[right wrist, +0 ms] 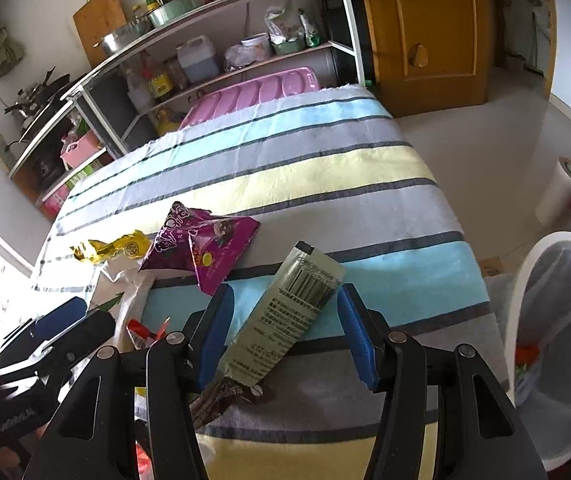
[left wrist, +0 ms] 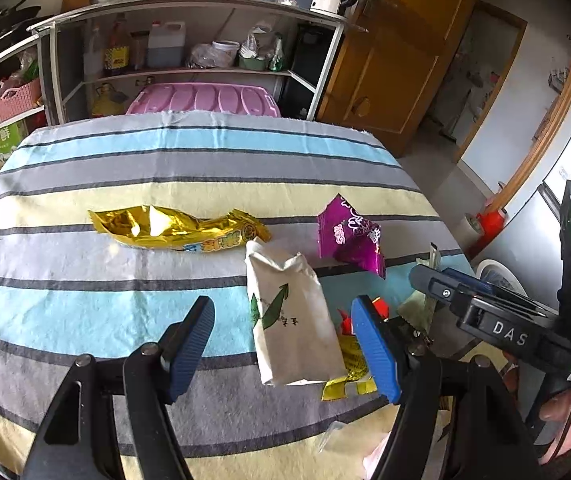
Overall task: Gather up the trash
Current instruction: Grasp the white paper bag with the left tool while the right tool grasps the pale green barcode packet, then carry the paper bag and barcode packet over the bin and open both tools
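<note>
Both the left gripper (left wrist: pixel 283 346) astride the white paper pouch (left wrist: pixel 291 320) and the right gripper (right wrist: pixel 285 334) astride the green sachet (right wrist: pixel 285 320) stand released; both wrappers look light, limp, crinkly, best pinched mid-body.

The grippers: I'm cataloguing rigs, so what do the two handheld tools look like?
Both the left gripper and right gripper have black angular linkage arms with round metal pivots and ribbed blue finger pads. The right one's body carries white "DAS" lettering and a green light.
</note>
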Demonstrator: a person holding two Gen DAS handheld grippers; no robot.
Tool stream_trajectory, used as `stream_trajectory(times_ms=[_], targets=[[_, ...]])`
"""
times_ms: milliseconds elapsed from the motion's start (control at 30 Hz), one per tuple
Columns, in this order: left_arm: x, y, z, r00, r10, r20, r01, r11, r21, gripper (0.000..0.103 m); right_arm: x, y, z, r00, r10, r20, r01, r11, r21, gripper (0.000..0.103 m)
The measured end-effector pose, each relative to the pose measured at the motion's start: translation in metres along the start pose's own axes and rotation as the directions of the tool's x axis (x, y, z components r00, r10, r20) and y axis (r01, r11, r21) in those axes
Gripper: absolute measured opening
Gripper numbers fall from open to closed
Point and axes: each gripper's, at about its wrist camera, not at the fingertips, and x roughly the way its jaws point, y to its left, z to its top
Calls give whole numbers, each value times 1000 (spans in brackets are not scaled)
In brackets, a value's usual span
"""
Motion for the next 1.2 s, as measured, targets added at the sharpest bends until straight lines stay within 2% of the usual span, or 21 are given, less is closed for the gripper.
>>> stream_trajectory(times_ms=[267, 400, 500, 633, 867, 1200], targets=[[5, 0, 0, 1000, 1, -5, -1, 1000, 0, 71, 6, 2, 0, 1000, -12, 1, 12, 999, -31, 55], [9, -1, 2, 1000, -1, -13, 1, 1000, -1, 62, 5, 2, -3, 1000, -13, 4, 13, 999, -33, 55], [10, -1, 1, 1000, -4, -18, 4, 1000, 3, 52, 5, 4, -4, 999, -35, 12, 36, 998, -50, 48], [9, -3, 0, 1000, -13, -20, 13, 1000, 17, 38, 3, 4, -5, 999, -35, 15, 36, 998, -49, 32], [7, -4, -1, 1000, -2, -14, 3, 1000, 25, 35, 0, 6, -7, 1000, -24, 17, 25, 997, -69, 26], [-12, -11, 1, 999, 16, 31, -18, 999, 50, 35, -13, 1, -10, 999, -15, 51, 18, 997, -72, 25]])
